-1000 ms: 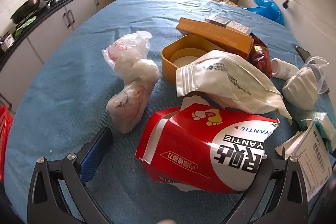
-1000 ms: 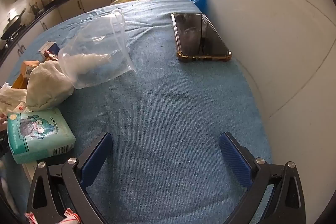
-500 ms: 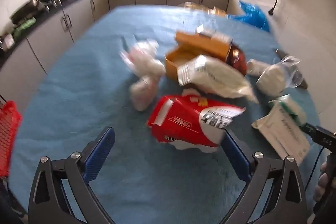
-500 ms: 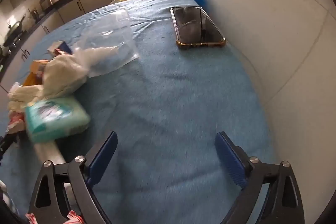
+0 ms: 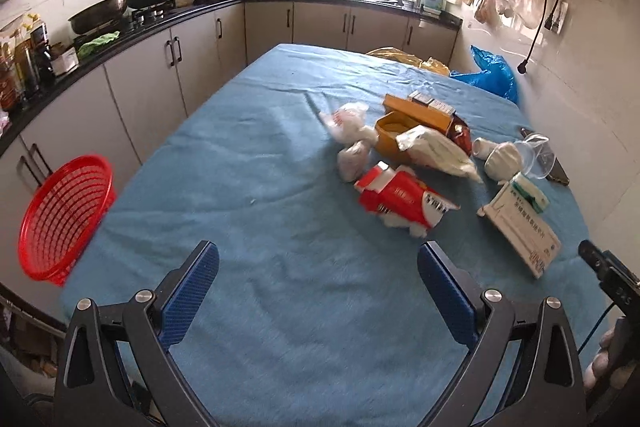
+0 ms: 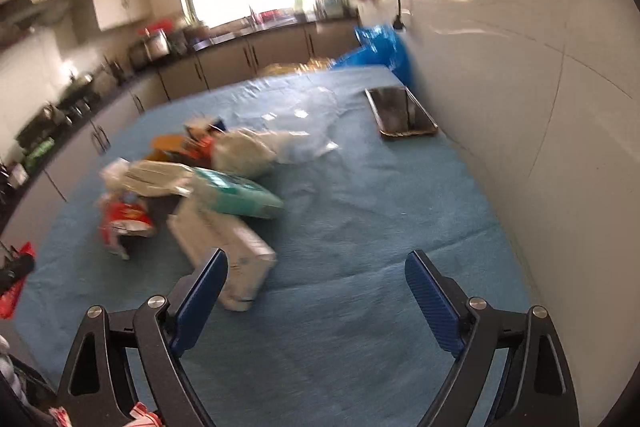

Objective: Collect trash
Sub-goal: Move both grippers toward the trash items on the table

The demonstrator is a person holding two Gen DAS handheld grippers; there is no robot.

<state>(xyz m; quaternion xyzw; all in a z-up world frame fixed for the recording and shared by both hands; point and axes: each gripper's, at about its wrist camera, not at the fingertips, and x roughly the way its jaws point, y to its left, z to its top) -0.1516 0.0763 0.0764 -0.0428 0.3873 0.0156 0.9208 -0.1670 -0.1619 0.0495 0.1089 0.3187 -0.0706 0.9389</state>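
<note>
A heap of trash lies on the blue-covered table (image 5: 256,187): a crushed red carton (image 5: 402,201), knotted white plastic bags (image 5: 352,143), a white pouch (image 5: 436,149), an open yellow box (image 5: 394,133) and a white flat box (image 5: 520,227). My left gripper (image 5: 318,277) hovers open and empty above the table's near part, well short of the carton. My right gripper (image 6: 316,291) is open and empty too, with the white flat box (image 6: 224,247) just beyond its left finger. The red carton (image 6: 124,223) and a teal tissue pack (image 6: 236,195) look blurred.
A red mesh basket (image 5: 66,219) hangs off the table's left edge. A phone (image 6: 404,113) lies by the white wall (image 6: 540,107) at right, a clear plastic cup (image 5: 536,155) near it. Kitchen cabinets and a counter with pans run along the left and back.
Both grippers have pulled back and risen from the table. The left one was close around the red carton and now views the whole table. The trash itself has not shifted.
</note>
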